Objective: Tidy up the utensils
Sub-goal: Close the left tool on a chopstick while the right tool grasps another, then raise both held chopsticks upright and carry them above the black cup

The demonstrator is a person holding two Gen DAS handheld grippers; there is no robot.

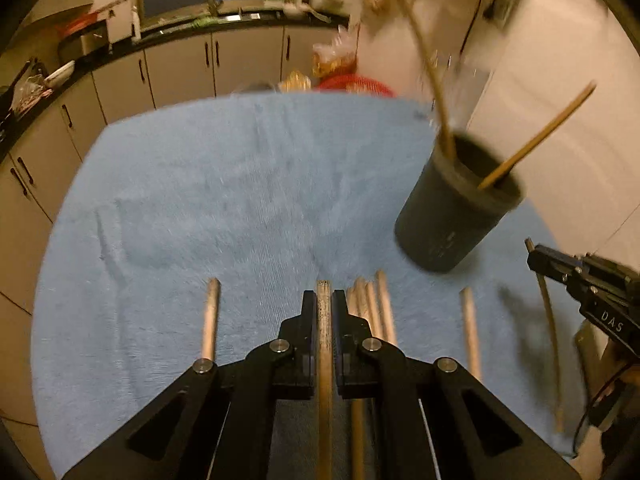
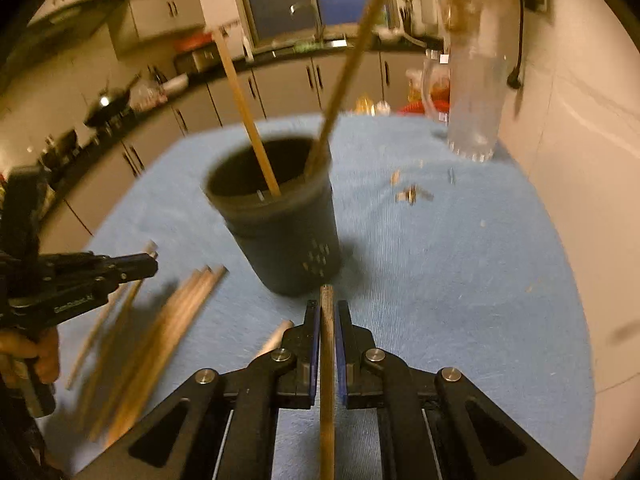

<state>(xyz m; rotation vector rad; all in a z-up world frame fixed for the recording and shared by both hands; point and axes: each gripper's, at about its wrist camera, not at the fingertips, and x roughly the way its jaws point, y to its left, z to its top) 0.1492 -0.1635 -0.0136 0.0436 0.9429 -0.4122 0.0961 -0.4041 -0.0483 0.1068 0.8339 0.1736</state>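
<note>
A dark grey utensil cup stands on a blue cloth with two wooden chopsticks leaning in it. My left gripper is shut on a wooden chopstick, just above the cloth and left of the cup. Several loose chopsticks lie beside it. My right gripper is shut on another wooden chopstick, close in front of the cup. It also shows in the left wrist view, holding its stick.
A clear glass vase with dried stems stands at the cloth's far right by the wall. Small crumbs lie on the cloth near it. A red item sits beyond the far edge. Kitchen cabinets run behind and to the left.
</note>
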